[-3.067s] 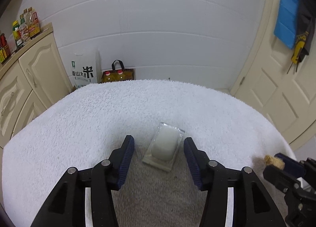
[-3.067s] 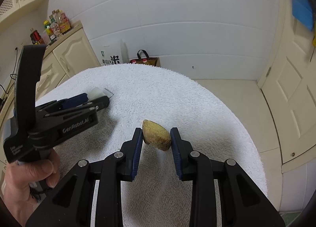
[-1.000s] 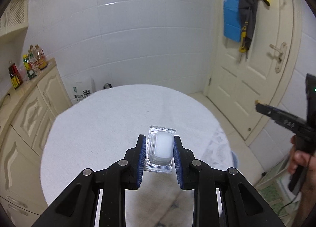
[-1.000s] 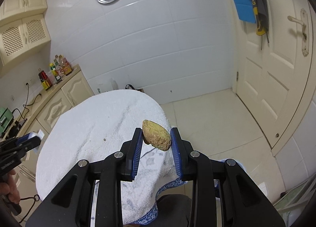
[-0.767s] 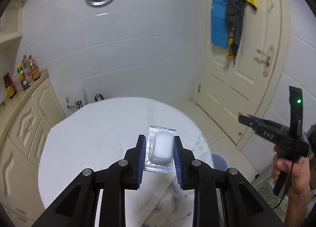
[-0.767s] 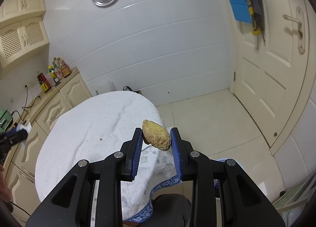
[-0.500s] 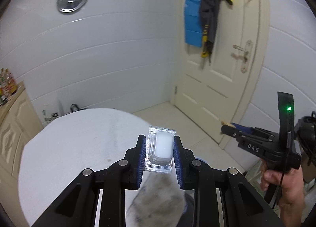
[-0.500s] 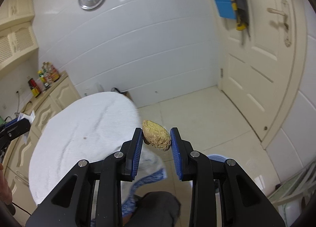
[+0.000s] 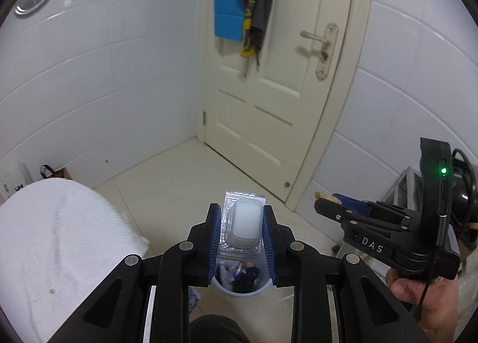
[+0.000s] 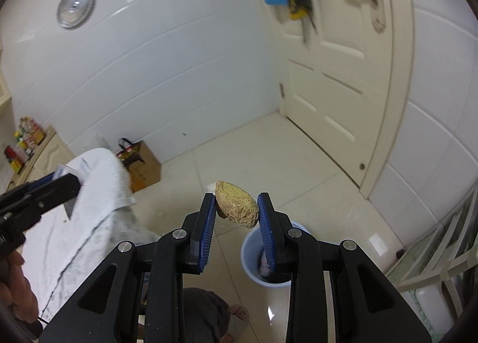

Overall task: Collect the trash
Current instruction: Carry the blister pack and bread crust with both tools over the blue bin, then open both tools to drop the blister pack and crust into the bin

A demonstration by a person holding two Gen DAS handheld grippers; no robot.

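Both grippers are swinging off the surface (image 9: 59, 238) toward the bin (image 10: 254, 253): left gripper (image 9: 241, 234) pinching the packet (image 9: 243, 223) directly above it, right gripper (image 10: 236, 217) pinching the brown lump (image 10: 237, 208) beside its rim.

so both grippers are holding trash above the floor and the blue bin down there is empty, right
Not quite: the blue bin is not empty. The left wrist view shows trash already inside it, below the clear packet in the left gripper. The right gripper does hold its brown lump above the floor.
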